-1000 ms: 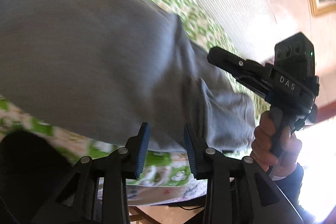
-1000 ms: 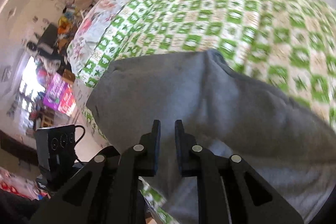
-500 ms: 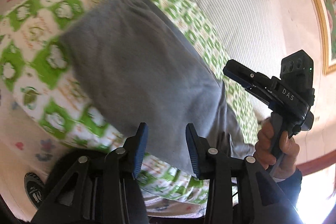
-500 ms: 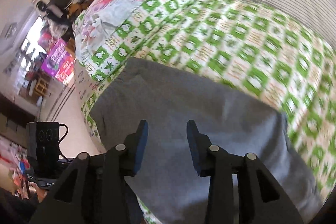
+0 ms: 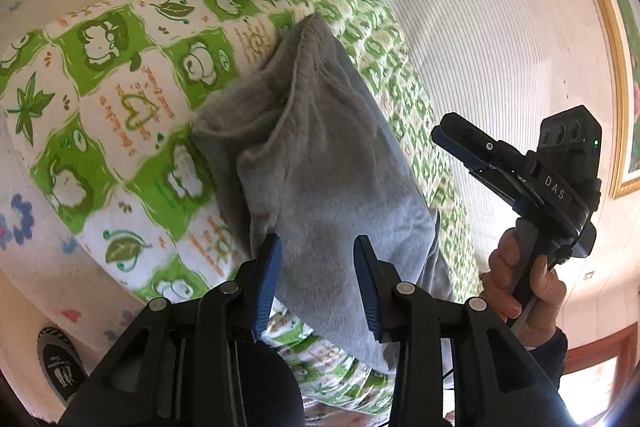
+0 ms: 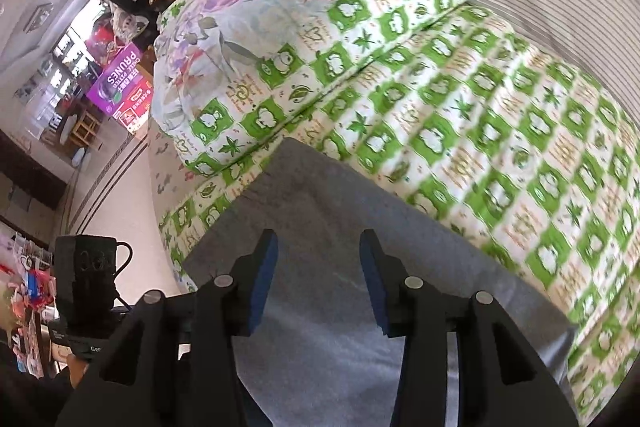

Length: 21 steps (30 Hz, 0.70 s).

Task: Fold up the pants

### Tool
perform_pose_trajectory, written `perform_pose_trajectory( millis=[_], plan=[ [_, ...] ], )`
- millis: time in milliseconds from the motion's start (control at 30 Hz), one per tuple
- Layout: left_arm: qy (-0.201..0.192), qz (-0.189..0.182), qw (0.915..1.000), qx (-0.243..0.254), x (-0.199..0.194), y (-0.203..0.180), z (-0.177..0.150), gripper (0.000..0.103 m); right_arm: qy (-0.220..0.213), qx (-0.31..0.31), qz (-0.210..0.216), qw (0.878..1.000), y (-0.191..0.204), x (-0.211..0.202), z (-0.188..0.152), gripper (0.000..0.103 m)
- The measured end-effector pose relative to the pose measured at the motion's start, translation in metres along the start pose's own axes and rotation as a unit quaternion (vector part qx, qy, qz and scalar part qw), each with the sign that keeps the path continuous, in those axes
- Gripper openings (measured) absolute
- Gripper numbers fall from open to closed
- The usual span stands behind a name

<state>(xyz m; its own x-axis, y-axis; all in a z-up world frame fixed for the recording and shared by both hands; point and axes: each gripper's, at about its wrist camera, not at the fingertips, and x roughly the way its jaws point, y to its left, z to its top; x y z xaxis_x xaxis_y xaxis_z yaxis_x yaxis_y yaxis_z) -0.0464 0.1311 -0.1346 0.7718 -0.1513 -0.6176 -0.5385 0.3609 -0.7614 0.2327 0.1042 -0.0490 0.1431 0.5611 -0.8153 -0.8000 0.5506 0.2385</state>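
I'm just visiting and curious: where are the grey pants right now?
The grey pants lie folded on the green-and-white quilt, in front of both open grippers and just below the stacked pillows in the right wrist view.

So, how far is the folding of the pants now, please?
Mostly done, it seems: the grey pants lie as a compact folded stack on the green patterned bedcover. Nothing is in hand; the left gripper and the right gripper are open above the cloth. Perhaps a last fold or smoothing remains.
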Motion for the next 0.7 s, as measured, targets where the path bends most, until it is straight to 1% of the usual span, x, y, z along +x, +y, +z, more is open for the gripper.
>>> perform_pose_trajectory(
  millis=[133, 300, 433, 533, 633, 700],
  plan=[
    [-0.004, -0.005, 0.9999, -0.012, 0.002, 0.004, 0.007, 0.038, 0.009, -0.013, -0.004, 1.0, 0.006, 0.013, 0.01, 0.045],
    [-0.003, -0.029, 0.9987, -0.042, 0.004, 0.018, 0.008, 0.038, 0.016, -0.03, -0.009, 0.999, 0.012, 0.025, 0.022, 0.045],
    [-0.006, -0.046, 0.9967, -0.066, 0.009, 0.028, 0.011, 0.039, 0.026, -0.041, -0.016, 0.999, 0.016, 0.04, 0.033, 0.051],
    [-0.008, -0.057, 0.9949, -0.084, 0.009, 0.033, 0.011, 0.039, 0.039, -0.045, -0.019, 0.998, 0.017, 0.054, 0.039, 0.051],
    [-0.011, -0.053, 0.9957, -0.075, -0.001, 0.032, 0.008, 0.039, 0.045, -0.05, -0.019, 0.998, 0.021, 0.063, 0.041, 0.051],
    [-0.017, -0.052, 0.9962, -0.068, -0.011, 0.03, 0.004, 0.041, 0.046, -0.053, -0.014, 0.997, 0.025, 0.066, 0.042, 0.051]
  ],
)
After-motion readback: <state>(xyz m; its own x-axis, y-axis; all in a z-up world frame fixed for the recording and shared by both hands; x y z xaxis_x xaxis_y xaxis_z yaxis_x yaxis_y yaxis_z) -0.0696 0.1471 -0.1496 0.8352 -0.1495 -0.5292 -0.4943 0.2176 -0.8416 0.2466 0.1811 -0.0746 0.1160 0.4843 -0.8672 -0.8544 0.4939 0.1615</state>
